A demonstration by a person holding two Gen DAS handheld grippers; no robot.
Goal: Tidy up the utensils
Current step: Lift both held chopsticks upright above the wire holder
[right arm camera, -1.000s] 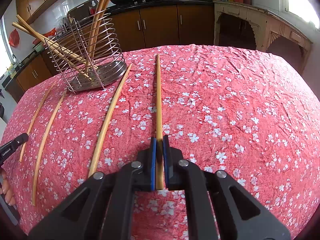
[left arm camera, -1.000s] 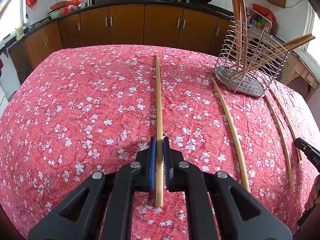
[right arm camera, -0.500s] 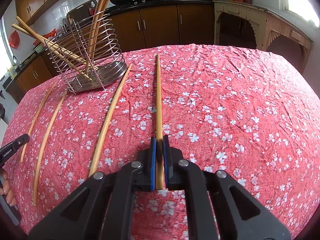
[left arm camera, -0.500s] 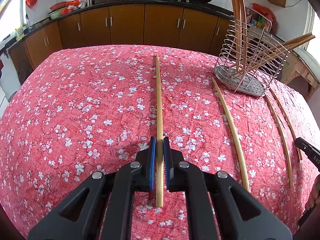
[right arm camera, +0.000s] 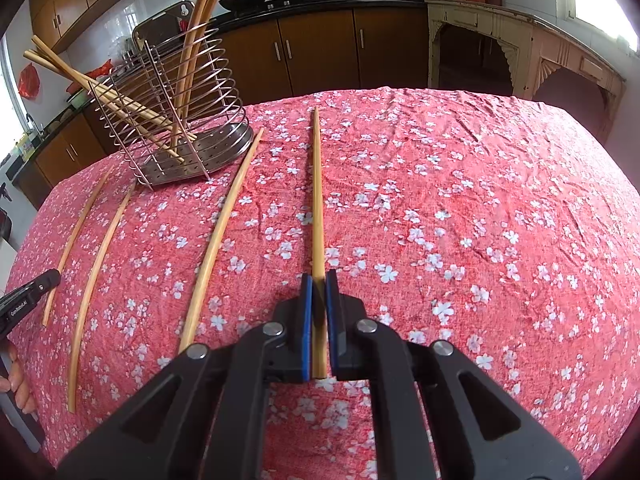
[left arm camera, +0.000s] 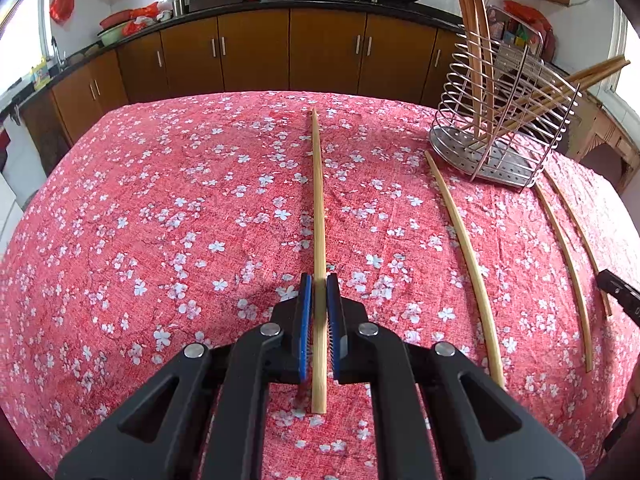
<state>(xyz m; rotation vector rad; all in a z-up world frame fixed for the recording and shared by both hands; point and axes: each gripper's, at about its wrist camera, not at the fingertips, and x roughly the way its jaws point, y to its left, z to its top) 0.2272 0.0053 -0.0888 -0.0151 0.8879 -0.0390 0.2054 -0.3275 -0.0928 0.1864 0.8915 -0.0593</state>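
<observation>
Left claw (left arm camera: 319, 284) clamped on a chopstick (left arm camera: 318, 216) near its butt end; right claw (right arm camera: 319, 280) clamped on its own chopstick (right arm camera: 317, 200) the same way. Both sticks lie flat on the tabletop (left arm camera: 160, 220), running straight out toward 12 o'clock from each claw.

Wire utensil holder (left arm camera: 496, 128) sits at about 1 o'clock in the left view and 11 o'clock in the right view, i.e. between the two hands, with several chopsticks already standing or leaning in it. Three loose chopsticks (right arm camera: 220, 232) lie on the cloth in front of the holder, not yet picked.

Step in hand, as I judge it: lift and carry to the holder. To do it well:
- raise the butt end first so the tip clears the cloth
- swing the tip downward over the holder's open top
- go one hand at a time to avoid a clash
- the grip is far from balance, so the stick may pivot; keep it firm.
</observation>
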